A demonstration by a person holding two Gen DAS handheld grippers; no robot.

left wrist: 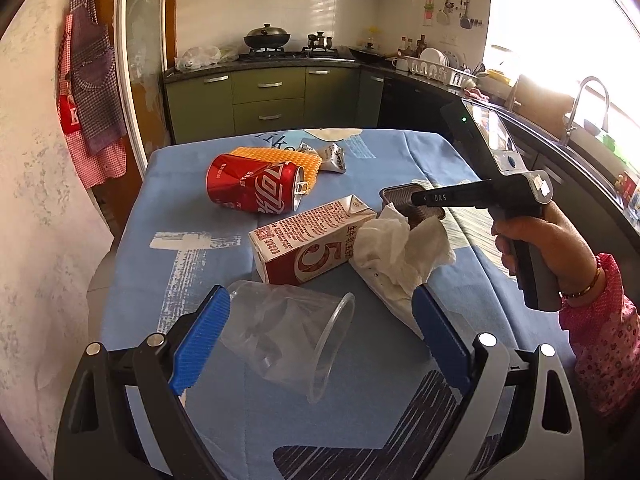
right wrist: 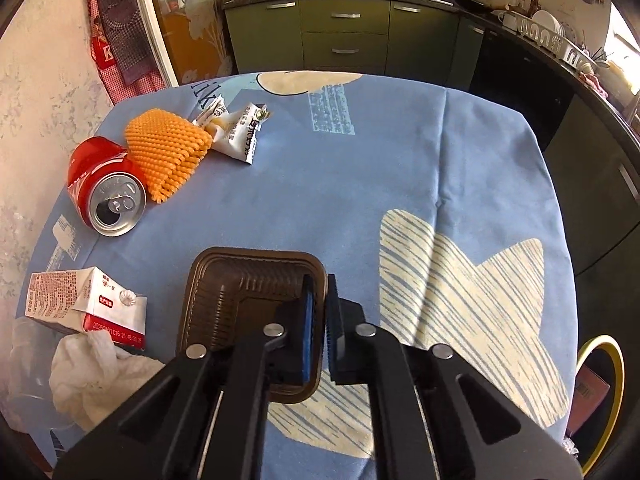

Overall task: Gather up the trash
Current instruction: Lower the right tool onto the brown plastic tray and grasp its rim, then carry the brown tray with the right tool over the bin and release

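Note:
My right gripper [right wrist: 319,312] is shut on the rim of a brown plastic tray [right wrist: 240,300], held just above the blue tablecloth; both also show in the left wrist view, the gripper [left wrist: 416,200] and the tray [left wrist: 396,196]. My left gripper [left wrist: 320,312] is open, its blue fingers either side of a clear plastic cup [left wrist: 288,336] lying on its side. A red-and-white milk carton [left wrist: 308,240], a crumpled white tissue [left wrist: 400,248], a dented red cola can [left wrist: 252,186], an orange foam net [right wrist: 168,152] and a white wrapper [right wrist: 236,128] lie on the cloth.
The table [right wrist: 400,160] has a blue patterned cloth. Green kitchen cabinets [left wrist: 268,100] stand behind it, a dark counter with sink [left wrist: 580,120] to the right, aprons [left wrist: 92,80] on the left wall. A yellow-rimmed bin [right wrist: 600,400] stands beside the table's right edge.

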